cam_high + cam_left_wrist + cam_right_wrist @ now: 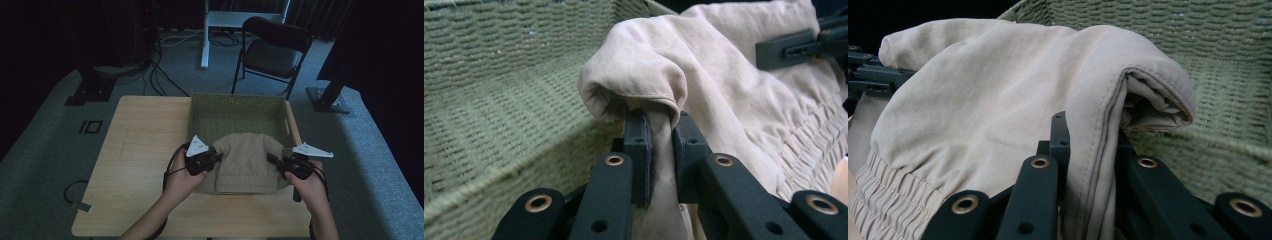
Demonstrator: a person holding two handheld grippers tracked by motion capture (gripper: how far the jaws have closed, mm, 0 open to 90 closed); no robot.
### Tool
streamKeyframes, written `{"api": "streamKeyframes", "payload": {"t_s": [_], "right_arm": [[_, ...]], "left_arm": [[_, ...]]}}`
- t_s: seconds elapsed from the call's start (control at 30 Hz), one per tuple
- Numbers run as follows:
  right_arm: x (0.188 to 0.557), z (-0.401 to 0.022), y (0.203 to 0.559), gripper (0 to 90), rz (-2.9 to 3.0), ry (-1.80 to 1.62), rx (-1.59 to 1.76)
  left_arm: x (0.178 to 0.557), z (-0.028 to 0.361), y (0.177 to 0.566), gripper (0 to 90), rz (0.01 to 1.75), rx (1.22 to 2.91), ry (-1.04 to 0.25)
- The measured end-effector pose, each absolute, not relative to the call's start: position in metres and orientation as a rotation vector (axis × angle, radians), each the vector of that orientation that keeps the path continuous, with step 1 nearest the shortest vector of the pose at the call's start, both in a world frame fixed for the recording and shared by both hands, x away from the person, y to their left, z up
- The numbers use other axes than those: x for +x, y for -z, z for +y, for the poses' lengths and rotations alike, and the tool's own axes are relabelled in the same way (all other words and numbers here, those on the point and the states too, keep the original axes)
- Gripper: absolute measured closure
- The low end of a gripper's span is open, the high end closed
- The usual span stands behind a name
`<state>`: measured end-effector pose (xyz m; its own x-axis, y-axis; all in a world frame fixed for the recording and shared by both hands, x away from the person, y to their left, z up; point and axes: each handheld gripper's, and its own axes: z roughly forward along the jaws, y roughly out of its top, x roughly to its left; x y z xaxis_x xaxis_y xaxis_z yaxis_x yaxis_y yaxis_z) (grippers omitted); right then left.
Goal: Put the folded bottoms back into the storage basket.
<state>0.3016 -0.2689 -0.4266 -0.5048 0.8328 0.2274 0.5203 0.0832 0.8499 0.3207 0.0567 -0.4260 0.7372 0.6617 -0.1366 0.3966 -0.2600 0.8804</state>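
A folded beige garment with a gathered elastic band hangs between my two grippers, draped over the near rim of a green woven basket. My left gripper is shut on the garment's left edge, and in the left gripper view the cloth bunches between my pads, gripper. My right gripper is shut on the right edge; in the right gripper view the folded seam of the garment runs down between the jaws, gripper. The basket wall is close behind the cloth, and the basket lies just beyond it.
The basket sits at the far middle of a light wooden table. Behind the table stand a black folding chair and a white desk leg, with cables on the grey carpet. Bare tabletop lies to the left and along the near edge.
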Motion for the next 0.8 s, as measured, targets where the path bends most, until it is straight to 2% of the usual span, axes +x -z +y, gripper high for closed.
{"api": "streamKeyframes", "payload": {"t_s": [0.53,0.8], "right_arm": [[0.326,-0.268,0.407,80.6,2.001,-1.398,1.331],[0.338,-0.267,0.397,80.6,1.987,-1.4,1.332]], "left_arm": [[0.343,0.057,0.403,81.7,0.794,1.877,-0.391],[0.359,0.057,0.396,81.7,0.801,1.865,-0.38]]}}
